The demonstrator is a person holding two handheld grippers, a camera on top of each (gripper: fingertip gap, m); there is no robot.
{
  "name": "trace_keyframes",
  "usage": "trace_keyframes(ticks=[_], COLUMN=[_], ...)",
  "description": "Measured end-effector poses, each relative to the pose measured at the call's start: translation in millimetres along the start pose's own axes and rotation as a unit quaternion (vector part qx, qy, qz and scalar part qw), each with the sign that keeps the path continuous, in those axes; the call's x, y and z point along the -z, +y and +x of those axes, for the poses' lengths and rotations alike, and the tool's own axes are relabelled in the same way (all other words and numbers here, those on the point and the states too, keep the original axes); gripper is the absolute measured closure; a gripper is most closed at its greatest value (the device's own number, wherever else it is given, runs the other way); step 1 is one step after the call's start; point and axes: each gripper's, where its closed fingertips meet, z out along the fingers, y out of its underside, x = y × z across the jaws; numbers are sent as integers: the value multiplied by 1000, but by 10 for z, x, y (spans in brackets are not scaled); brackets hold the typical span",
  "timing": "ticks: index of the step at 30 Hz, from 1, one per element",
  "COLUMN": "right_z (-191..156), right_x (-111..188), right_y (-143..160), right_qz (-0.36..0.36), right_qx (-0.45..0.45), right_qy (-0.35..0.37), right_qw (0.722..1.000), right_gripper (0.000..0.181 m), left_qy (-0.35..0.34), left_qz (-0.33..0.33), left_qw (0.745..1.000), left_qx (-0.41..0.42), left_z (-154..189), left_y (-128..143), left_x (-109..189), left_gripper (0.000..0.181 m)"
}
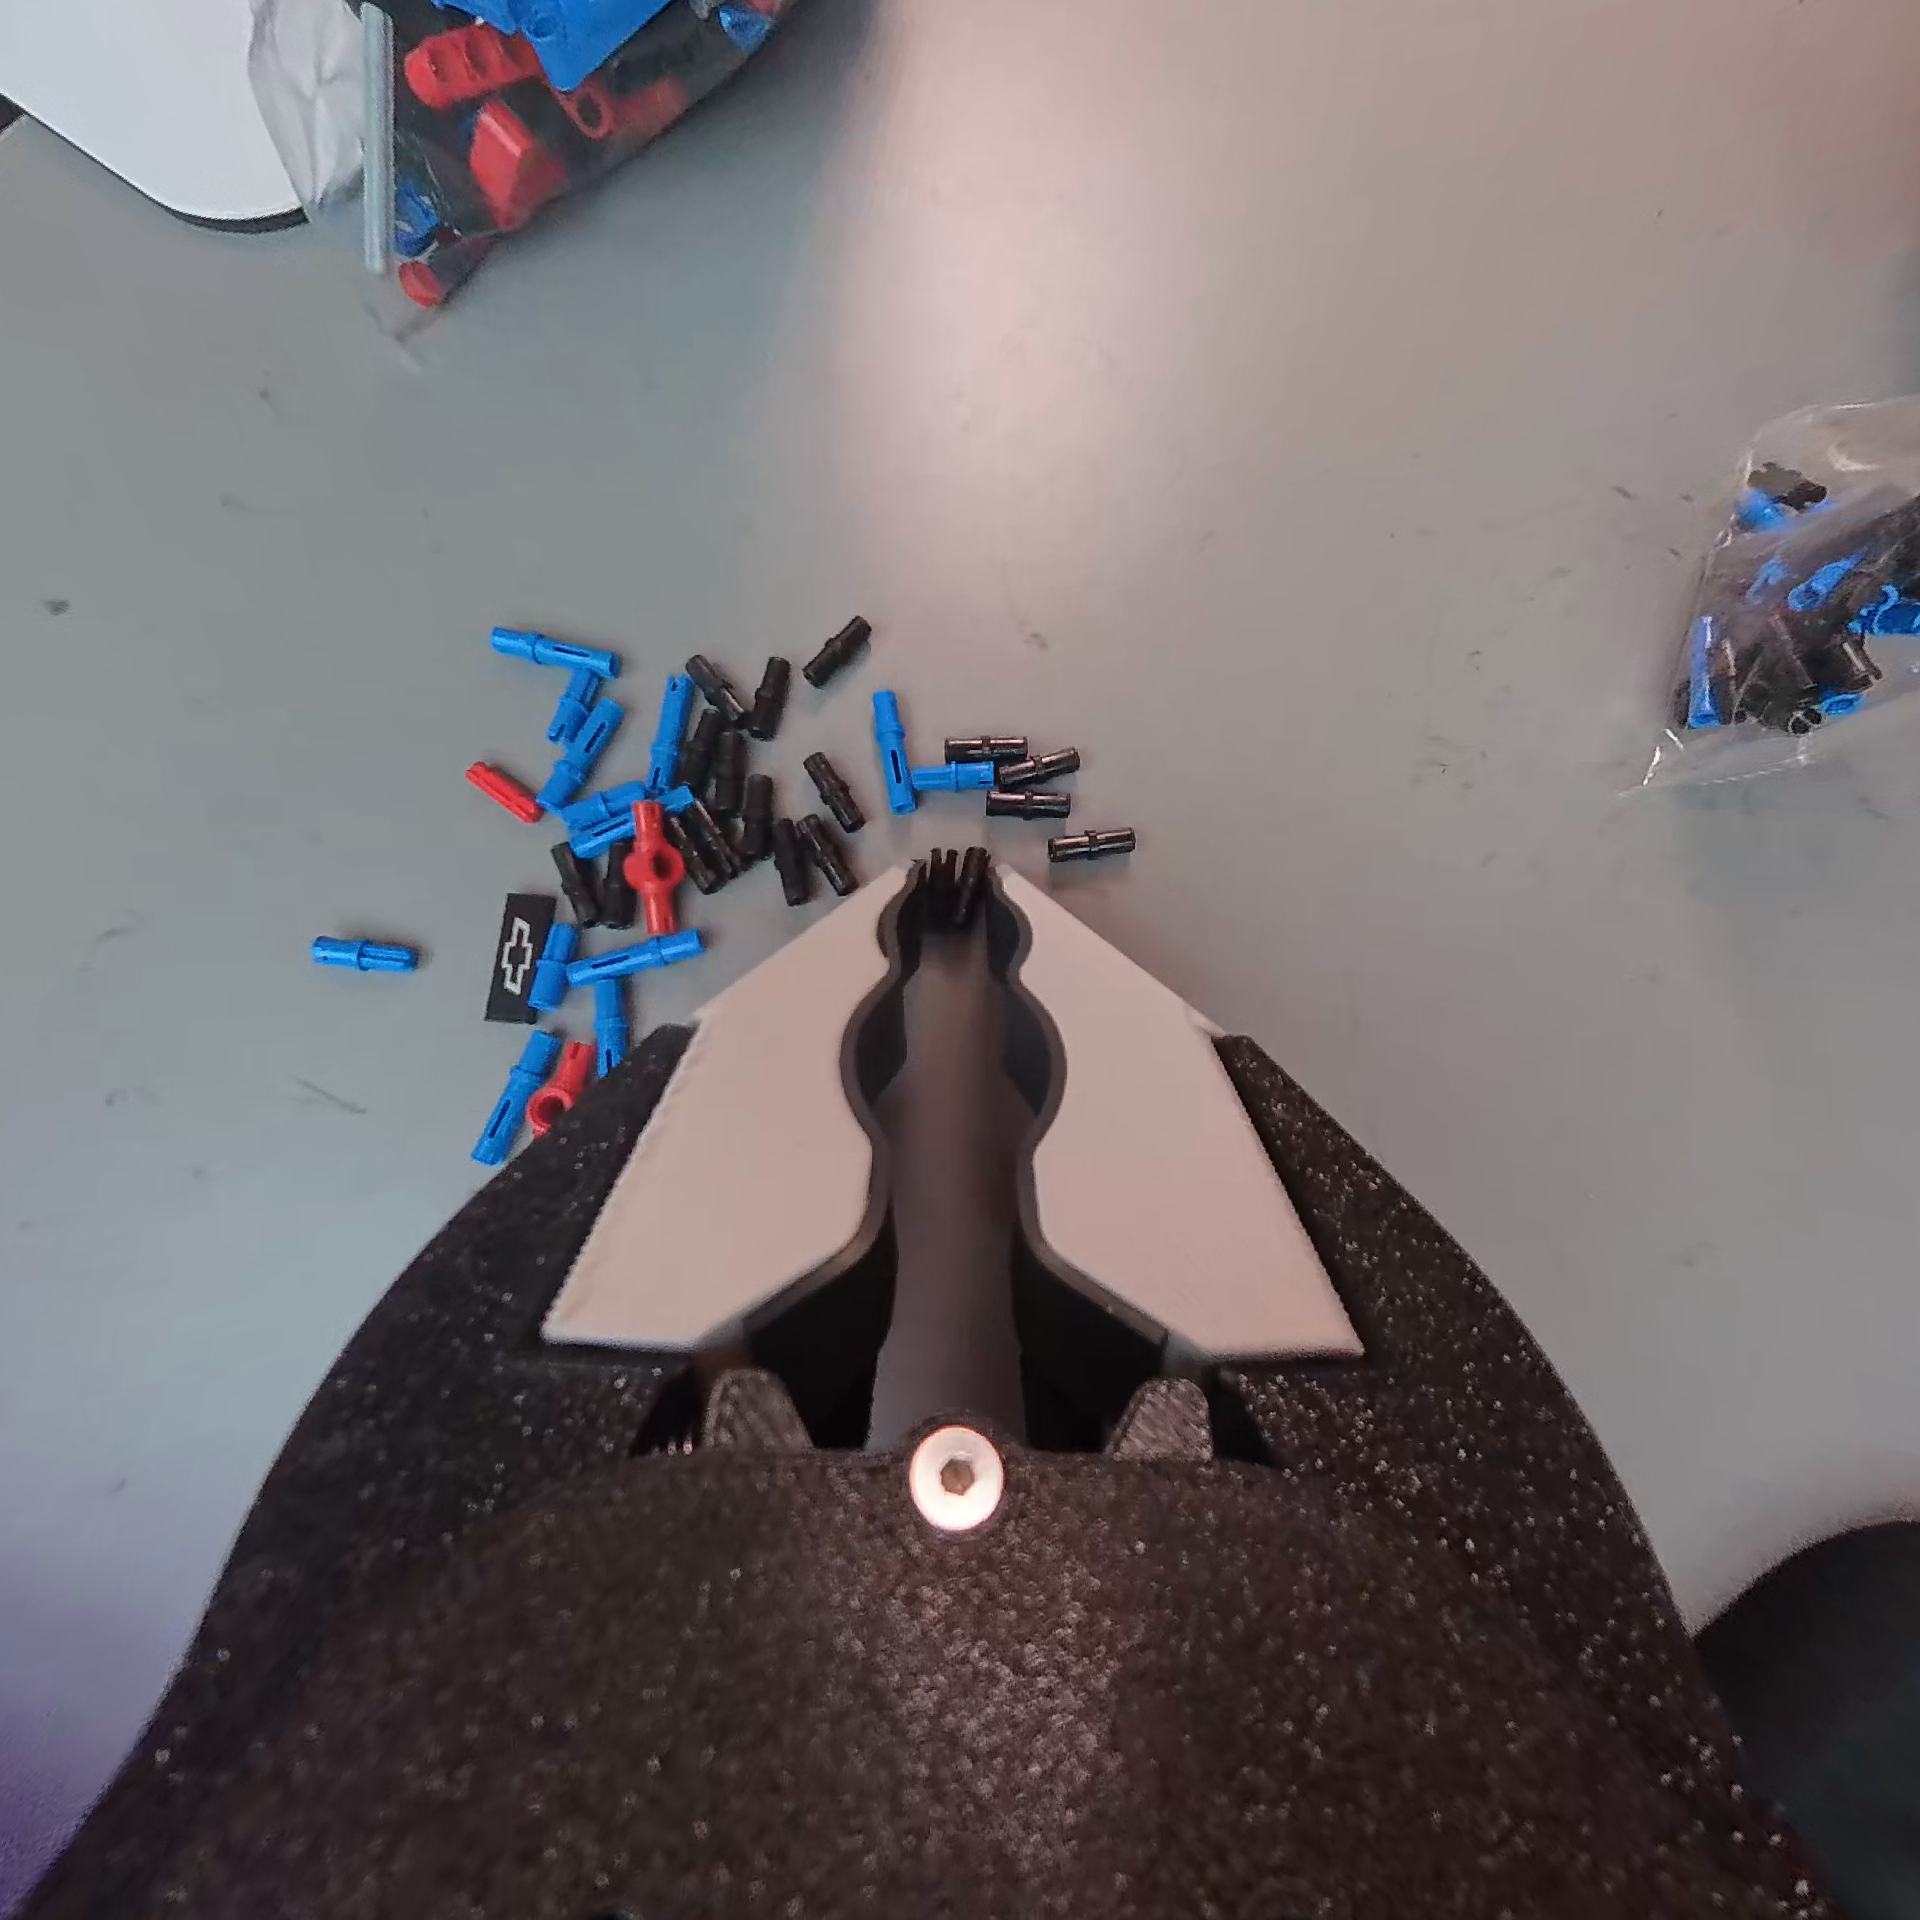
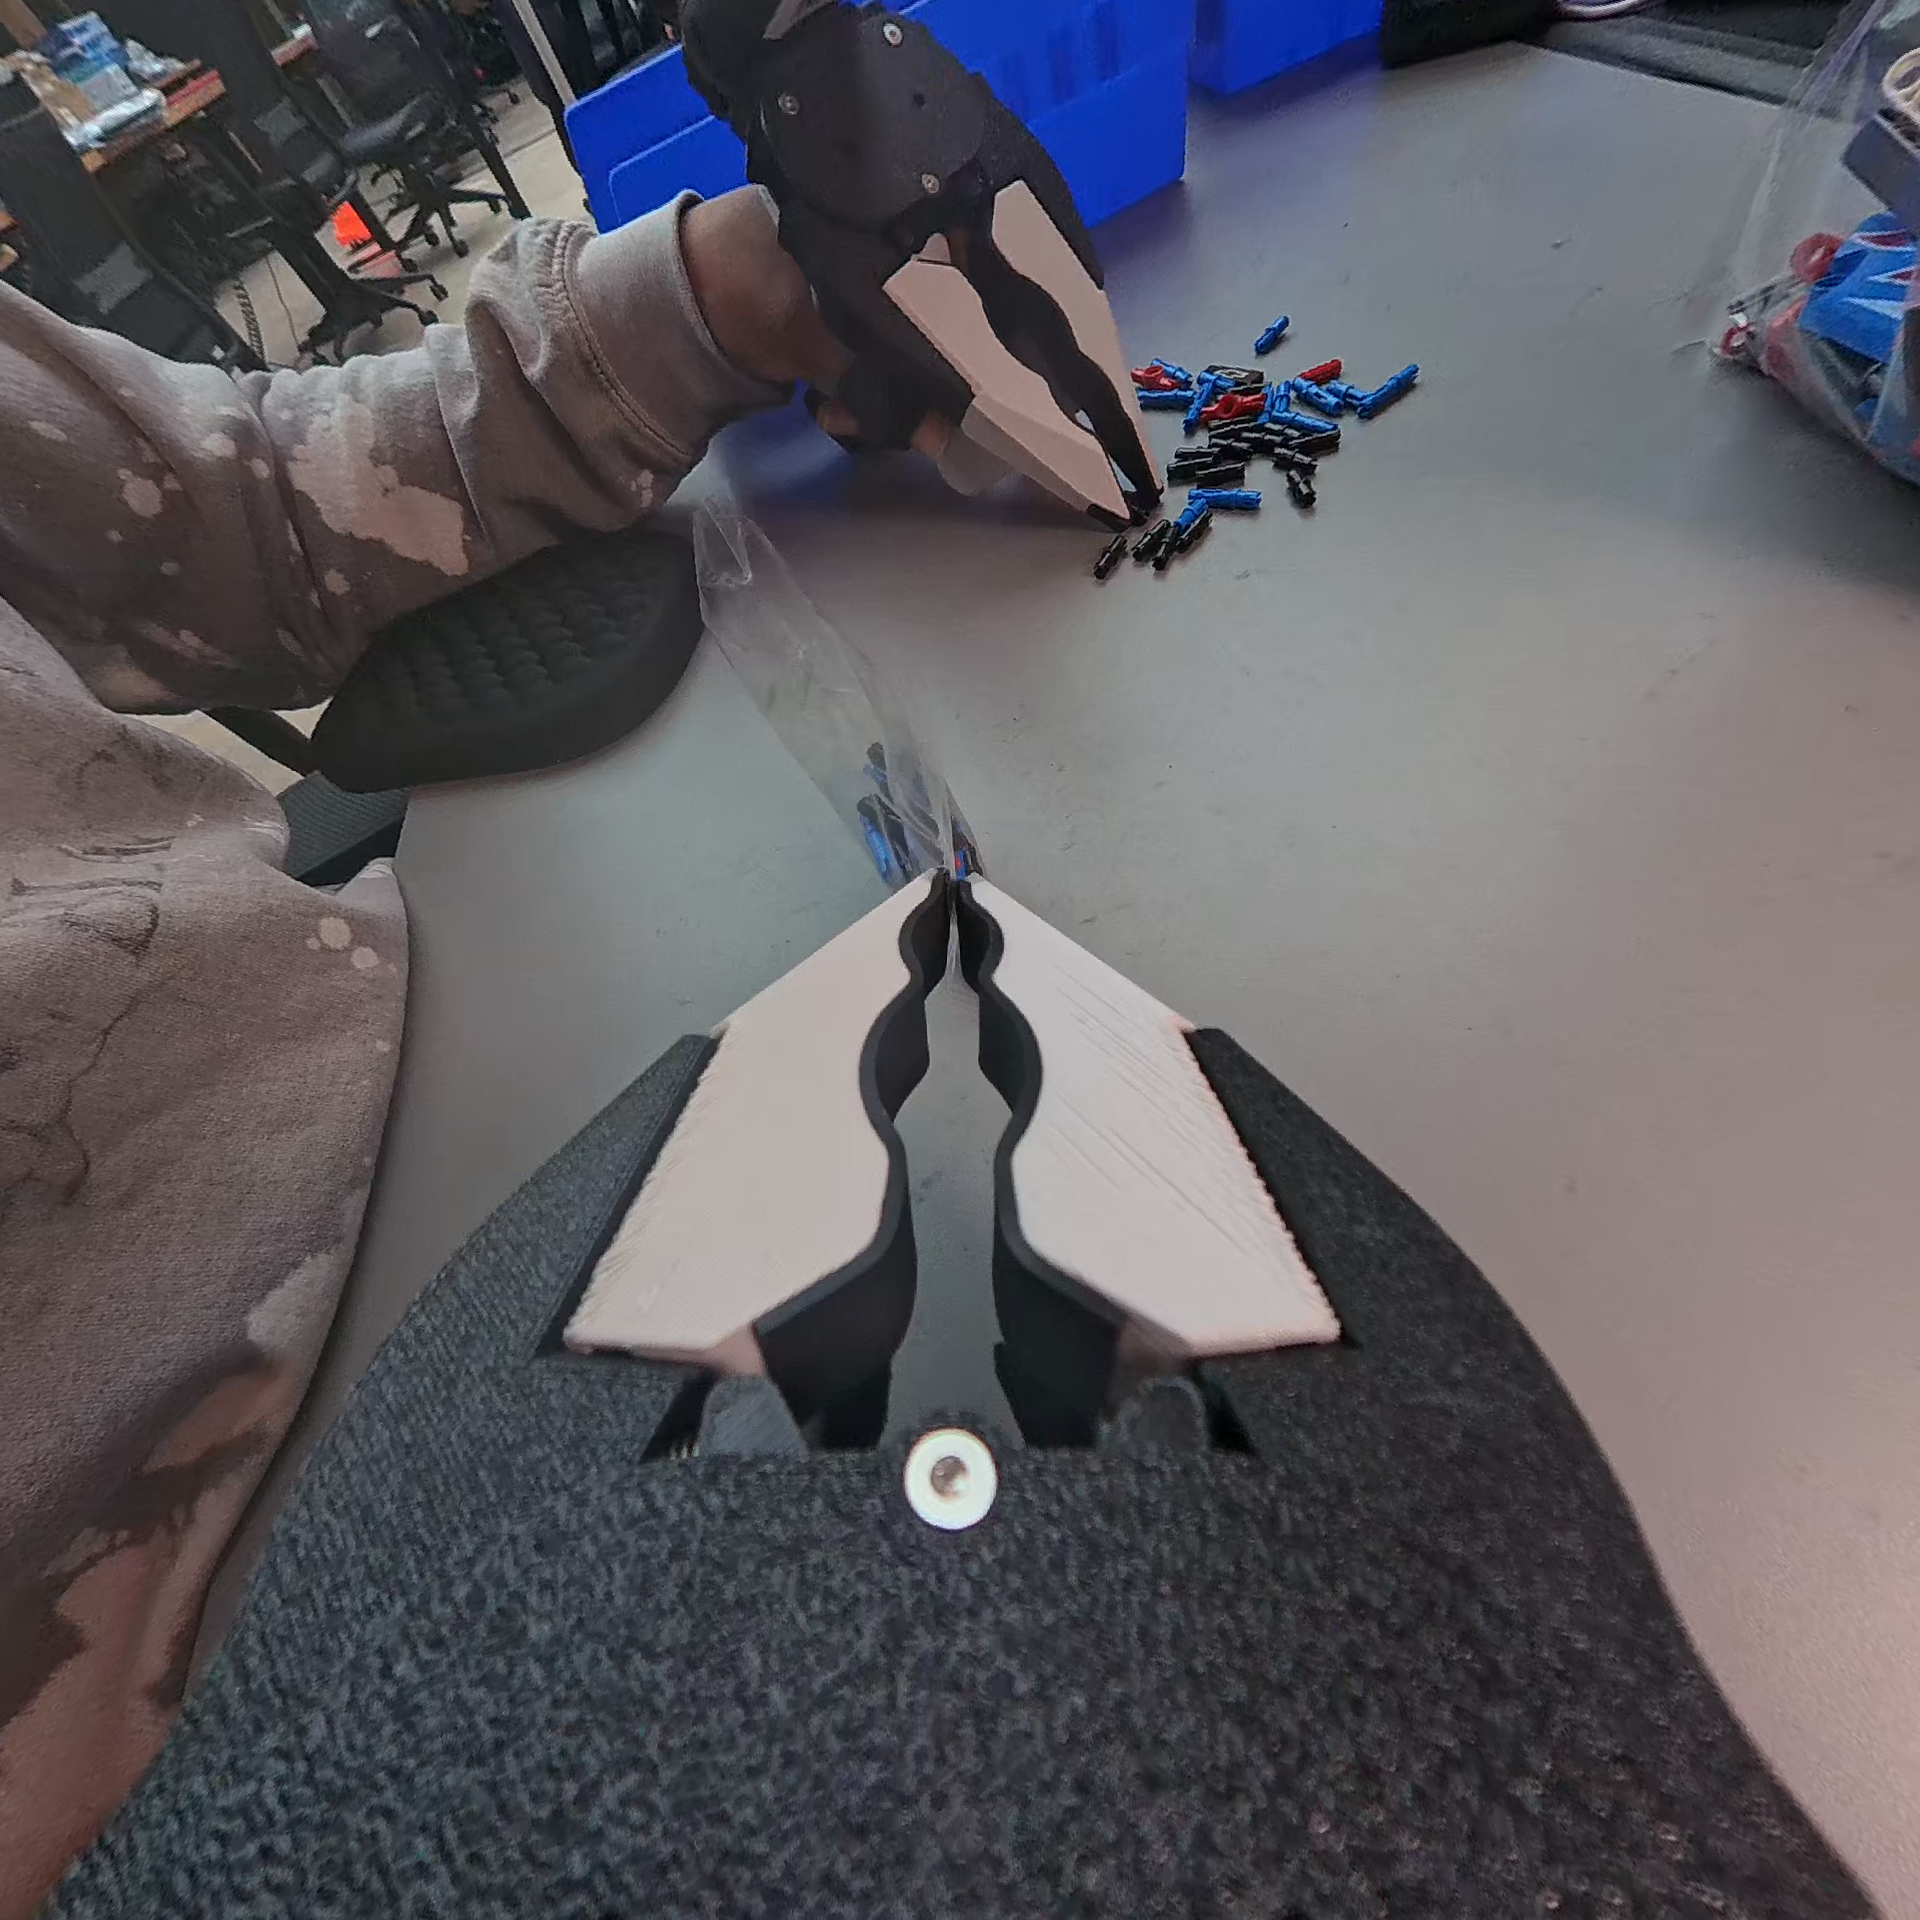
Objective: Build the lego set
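Note:
A pile of loose blue, black and red Lego pins [image 1: 717, 810] lies on the grey table [image 1: 1299, 416]; it also shows in the right wrist view [image 2: 1247, 426]. My left gripper [image 1: 951, 883] is at the pile's right edge, tips down at the table, shut on a black pin [image 1: 951, 896]. It also shows in the right wrist view [image 2: 1127, 509]. My right gripper [image 2: 953, 883] is shut on the edge of a small clear bag [image 2: 821, 686] holding blue and black pins. A small clear bag of pins [image 1: 1797, 613] shows at the right edge of the left wrist view.
A large clear bag of red, blue and black parts [image 1: 499, 135] lies beyond the pile, also at the right in the right wrist view [image 2: 1839, 312]. A black tile [image 1: 516, 956] lies in the pile. Blue bins [image 2: 1091, 114] stand behind. A sleeved arm [image 2: 364, 436] and black chair armrest [image 2: 499, 675] are at the left. Some 20 cm of space lies between my two pairs of fingers. To the black tile [image 1: 516, 956]: left tips about 7 cm, right tips about 30 cm.

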Motion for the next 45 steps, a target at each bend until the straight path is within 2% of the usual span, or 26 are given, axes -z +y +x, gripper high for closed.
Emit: trace_keyframes(ticks=[6, 9, 13, 16, 19, 21, 24, 29, 31, 33, 35, 37, 38, 41, 45], right_z=[10, 17, 36, 26, 4, -3, -8, -11, -12, -10, -12, -18, -20, -26, -29], right_x=[7, 3, -11, -31, -49, -52, -46, -43, -40, -35, -34, -39, -41, -42, -39], right_y=[0, -3, -12, -20, -15, -11, -11, -15, -15, -13, -10, -6, -2, 1, 6], right_qz=[0, 0, 2, 2, -1, -2, -1, 0, 1, 0, 0, -2, -3, -4, -5], right_qx=[2, 3, 3, 5, 9, 10, 10, 7, 7, 7, 7, 7, 7, 7, 6], right_qy=[4, 6, 13, 15, 14, 14, 13, 8, 8, 8, 7, 5, 3, 2, 1], right_qw=[1000, 1000, 1000, 1000, 1000, 1000, 1000, 1000, 1000, 1000, 1000, 1000, 1000, 1000, 1000], right_gripper=[181, 181, 180, 180, 180, 180, 181, 181, 181, 181, 181, 181, 181, 181, 181], left_qy=[-6, 25, 127, 186, 193, 193, 204, 217, 208, 161, 96, 23, 18, 23, 11], left_qz=[9, 61, 164, 181, 145, 122, 119, 137, 147, 160, 165, 108, 74, 29, 0], left_qw=[1000, 998, 977, 961, 962, 965, 963, 958, 960, 970, 981, 993, 995, 998, 1000], left_qx=[-11, -8, -41, -93, -126, -131, -129, -125, -116, -89, -31, 36, 59, 52, -2], left_z=[0, 156, 817, 1368, 1597, 1624, 1662, 1657, 1557, 1252, 759, 222, 110, 122, 193], left_y=[-1, -213, -825, -1091, -1075, -999, -951, -962, -960, -964, -875, -521, -325, -67, -56], left_x=[70, 221, 569, 660, 472, 349, 326, 434, 488, 535, 527, 361, 264, 69, -58], left_gripper=[170, 170, 170, 170, 170, 169, 165, 157, 156, 157, 159, 153, 150, 144, 148])
